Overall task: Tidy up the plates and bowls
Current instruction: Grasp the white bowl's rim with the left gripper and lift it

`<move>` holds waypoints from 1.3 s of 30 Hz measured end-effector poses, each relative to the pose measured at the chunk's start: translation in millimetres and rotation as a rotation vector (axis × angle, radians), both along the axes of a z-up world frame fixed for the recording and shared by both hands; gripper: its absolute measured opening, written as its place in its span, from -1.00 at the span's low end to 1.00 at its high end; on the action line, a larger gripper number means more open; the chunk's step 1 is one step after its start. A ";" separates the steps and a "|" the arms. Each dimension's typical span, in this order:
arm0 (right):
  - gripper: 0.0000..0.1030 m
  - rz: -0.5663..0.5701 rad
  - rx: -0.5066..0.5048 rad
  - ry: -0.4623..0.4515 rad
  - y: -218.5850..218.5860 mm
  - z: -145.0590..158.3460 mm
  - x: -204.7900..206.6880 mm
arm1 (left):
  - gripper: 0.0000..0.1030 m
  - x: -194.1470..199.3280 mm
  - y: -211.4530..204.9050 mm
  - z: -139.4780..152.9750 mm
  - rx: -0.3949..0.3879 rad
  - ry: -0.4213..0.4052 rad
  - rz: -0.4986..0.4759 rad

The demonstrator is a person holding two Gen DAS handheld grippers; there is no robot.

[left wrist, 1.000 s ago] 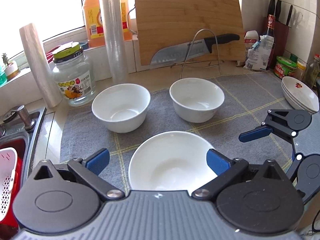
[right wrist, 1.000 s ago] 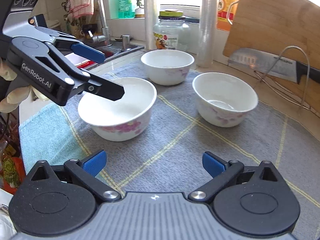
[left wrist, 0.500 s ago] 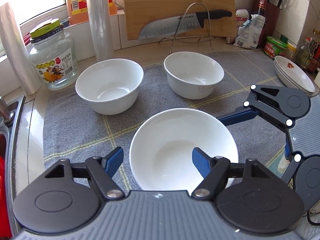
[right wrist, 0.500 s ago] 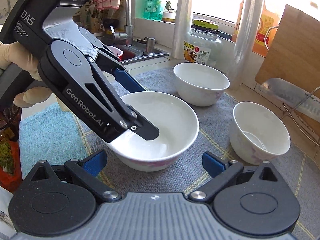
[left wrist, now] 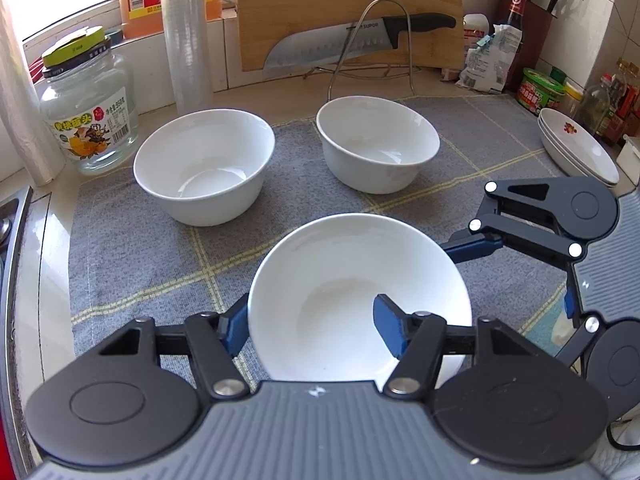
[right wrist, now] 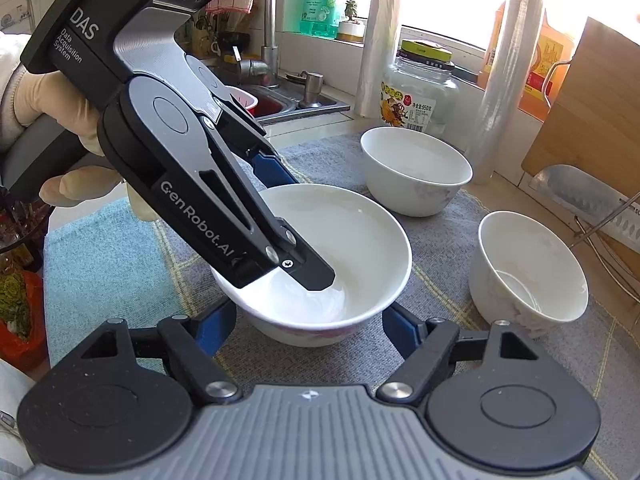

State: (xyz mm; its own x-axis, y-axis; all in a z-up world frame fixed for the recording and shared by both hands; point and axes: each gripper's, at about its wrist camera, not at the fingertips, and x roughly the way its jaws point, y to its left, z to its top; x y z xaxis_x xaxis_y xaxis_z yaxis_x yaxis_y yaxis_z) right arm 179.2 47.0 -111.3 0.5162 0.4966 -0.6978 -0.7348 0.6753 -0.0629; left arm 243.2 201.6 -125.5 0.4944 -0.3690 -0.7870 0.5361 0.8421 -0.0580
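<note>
Bowls everywhere on this worktop, and both tools have gone for the same one. The nearest bowl sits on the grey mat right at the tip of the left tool, whose blue pads pinch the near rim: one finger on the outside wall, the other finger down inside the bowl. From the right wrist view you can see that inner finger reaching well into the white hollow, with a gloved hand wrapped round the handle behind it.

The right tool has its two blue pads pressed against the outer wall of that bowl, one on each side, low down near the pinkish pattern (so it's clamped from two directions at once). In the left wrist view the right tool comes in from the right side, its blue pad touching the bowl's far right edge.

Beyond the left tool there are two more bowls on the mat, standing apart from each other: a left bowl and a right bowl, both upright. Further right of them, near the mat's edge, is a stack of plates with a red flower print.

Behind the bowls: a glass jar, a roll of cling film, and a cutting board with a knife on a wire rack.
</note>
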 end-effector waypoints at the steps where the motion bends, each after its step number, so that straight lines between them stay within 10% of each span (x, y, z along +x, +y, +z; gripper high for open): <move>1: 0.62 -0.003 0.001 0.003 0.0 0.2 0.2 | 0.23 0.7 0.4 0.5 -0.004 0.001 -0.001; 39: 0.62 -0.370 -0.050 0.015 -123.1 20.2 -46.7 | 0.22 -4.2 -146.3 13.3 -0.061 -0.046 -0.378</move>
State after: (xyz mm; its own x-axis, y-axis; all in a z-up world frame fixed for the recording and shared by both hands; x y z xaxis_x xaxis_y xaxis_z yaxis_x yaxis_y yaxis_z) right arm 132.4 -76.1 -91.1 0.6439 0.2434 -0.7254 -0.4424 0.8919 -0.0935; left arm 239.0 55.3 -112.2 0.3488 -0.5777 -0.7380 0.8115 0.5801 -0.0705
